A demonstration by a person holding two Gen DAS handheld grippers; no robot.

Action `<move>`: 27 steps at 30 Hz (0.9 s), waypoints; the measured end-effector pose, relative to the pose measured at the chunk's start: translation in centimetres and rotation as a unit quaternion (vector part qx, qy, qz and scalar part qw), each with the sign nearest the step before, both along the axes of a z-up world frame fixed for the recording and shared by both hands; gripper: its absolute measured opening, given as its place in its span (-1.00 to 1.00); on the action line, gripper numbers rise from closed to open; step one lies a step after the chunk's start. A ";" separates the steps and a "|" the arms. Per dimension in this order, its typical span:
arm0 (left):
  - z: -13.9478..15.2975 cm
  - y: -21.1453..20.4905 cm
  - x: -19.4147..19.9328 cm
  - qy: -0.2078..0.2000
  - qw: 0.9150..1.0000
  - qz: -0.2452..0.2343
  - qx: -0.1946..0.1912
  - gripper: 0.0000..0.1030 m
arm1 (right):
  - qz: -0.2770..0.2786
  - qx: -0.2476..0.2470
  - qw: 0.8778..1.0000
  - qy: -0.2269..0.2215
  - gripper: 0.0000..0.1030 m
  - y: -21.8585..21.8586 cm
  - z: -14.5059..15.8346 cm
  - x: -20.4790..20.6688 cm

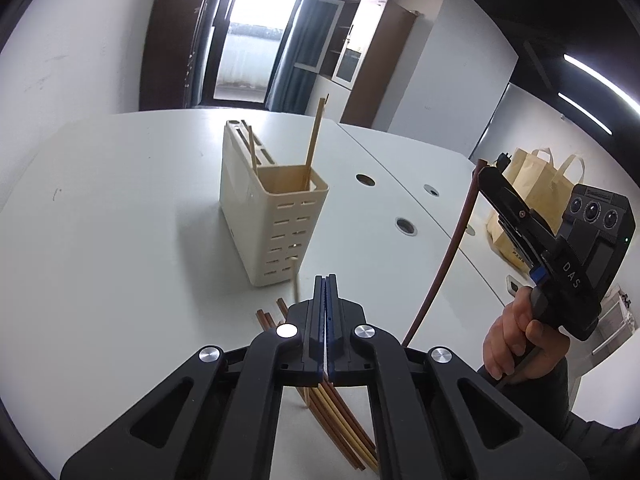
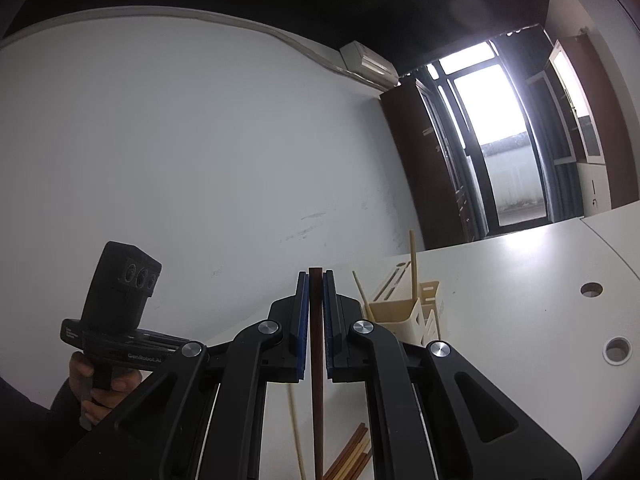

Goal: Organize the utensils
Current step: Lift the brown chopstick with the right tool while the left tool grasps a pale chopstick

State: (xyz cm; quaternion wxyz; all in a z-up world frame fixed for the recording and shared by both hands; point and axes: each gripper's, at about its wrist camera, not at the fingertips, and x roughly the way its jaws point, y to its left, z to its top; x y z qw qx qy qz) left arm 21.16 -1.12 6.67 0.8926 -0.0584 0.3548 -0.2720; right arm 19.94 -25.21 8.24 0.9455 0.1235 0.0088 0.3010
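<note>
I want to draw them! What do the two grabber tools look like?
Both grippers, left and right, are black with blue-edged fingers and shiny round silver bolts. The right one carries a boxy three-lens camera and white "DAS" lettering. The person's sleeve is dark.

1. You can read "DAS" in white letters on the right gripper [image 1: 490, 170] — along its black body.
2. On your left gripper [image 2: 132, 346] — "GenRobot.AI" along its side.

Black tongs [image 1: 326, 280], blue pads, silver pivot screws; white "DAS" on right tongs [image 1: 490, 168]; dark sleeve [image 1: 580, 440].
</note>
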 end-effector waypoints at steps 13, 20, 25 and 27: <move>-8.9 1.0 6.9 0.044 0.977 0.106 0.177 -0.42 | -0.011 0.006 1.000 0.017 -0.86 -0.7 -1.0 0.2; -17.1 4.3 13.0 0.056 0.952 0.081 0.290 -0.31 | -0.009 0.003 1.000 0.017 -0.86 -0.6 -0.8 0.2; -16.0 5.2 13.6 0.059 0.960 0.068 0.264 -0.63 | -0.007 0.002 1.000 0.022 -0.86 -0.6 -0.9 0.5; -14.0 5.4 13.6 0.019 0.964 0.077 0.256 -0.25 | -0.008 0.001 1.000 0.024 -0.86 -0.6 -1.1 0.5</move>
